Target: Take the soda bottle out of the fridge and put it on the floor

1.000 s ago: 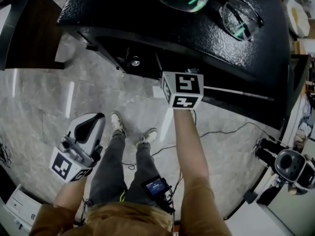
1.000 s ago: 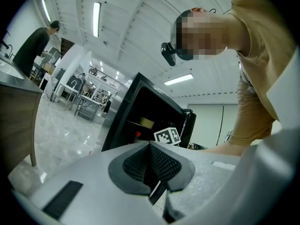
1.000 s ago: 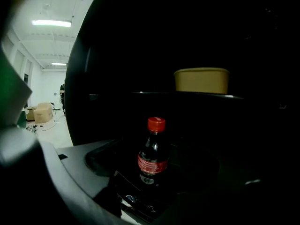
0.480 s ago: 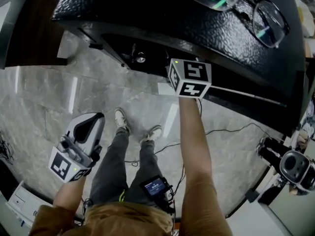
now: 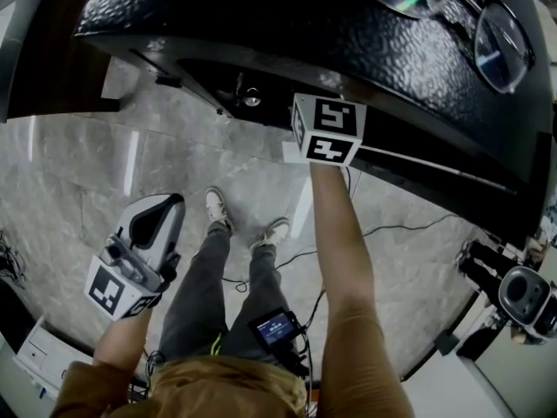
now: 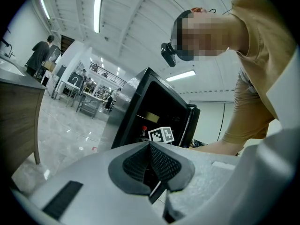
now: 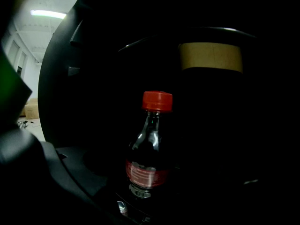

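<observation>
Right hand-held gripper [image 5: 326, 131] has pushed on into the fridge [image 5: 287, 24], jaws just swung wide apart, nothing between them yet, soda bottle [image 7: 149, 149] upright inside, straight ahead. Grab looks imminent; the floor [image 5: 78, 172] comes later. Left hand-held gripper [image 6: 151, 168] hangs back, jaws together, empty.

Right gripper [image 5: 326, 129] reaches forward, jaws just opened wide, clamping nothing; left gripper [image 5: 157, 220] hangs low, closed.
</observation>
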Tool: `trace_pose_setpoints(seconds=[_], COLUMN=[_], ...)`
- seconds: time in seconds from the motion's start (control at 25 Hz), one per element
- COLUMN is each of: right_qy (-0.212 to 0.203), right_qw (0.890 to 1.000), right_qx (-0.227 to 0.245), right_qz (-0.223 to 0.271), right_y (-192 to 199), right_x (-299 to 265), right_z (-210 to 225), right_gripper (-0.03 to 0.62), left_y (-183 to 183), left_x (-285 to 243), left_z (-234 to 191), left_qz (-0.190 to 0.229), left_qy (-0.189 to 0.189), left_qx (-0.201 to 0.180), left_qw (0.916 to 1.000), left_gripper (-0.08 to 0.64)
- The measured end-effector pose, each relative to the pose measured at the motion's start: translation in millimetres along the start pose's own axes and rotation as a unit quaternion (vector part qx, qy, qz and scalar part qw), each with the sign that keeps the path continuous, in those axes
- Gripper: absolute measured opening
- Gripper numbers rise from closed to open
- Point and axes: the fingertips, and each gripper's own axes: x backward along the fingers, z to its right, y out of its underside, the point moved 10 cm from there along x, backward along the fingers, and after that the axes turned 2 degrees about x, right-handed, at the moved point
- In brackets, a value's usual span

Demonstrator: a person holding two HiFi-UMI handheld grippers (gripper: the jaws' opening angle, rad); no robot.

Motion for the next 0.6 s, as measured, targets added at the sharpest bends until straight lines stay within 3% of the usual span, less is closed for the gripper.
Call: trace_pose_setpoints(seconds=[0.12,0.16,0.6], right_qy=[0.009,0.01,-0.015], right_qw=[1.0,1.0,1.0], right_qx=[-0.007,-0.011,-0.002], right_qz=[-0.002,-0.003,-0.007], right_y=[-0.7,-1.6,-2.4], right_x=[-1.0,-1.0,13.2], right_z=[0.7,1.5,-1.6], right_gripper=[0.339,0.307,0.304], left_y=[1.1,1.2,7.5], left_x=[1.5,2.1,-4.5], left_z=[-2.8,-3.6,-3.3], left_qz=[0.001,0.001,-0.002], left_qy=[-0.002,-0.003,0.001], left_qx=[0.002,0.003,0.005], left_qw=[1.0,1.0,1.0], left_gripper=[0.002,0.002,0.002])
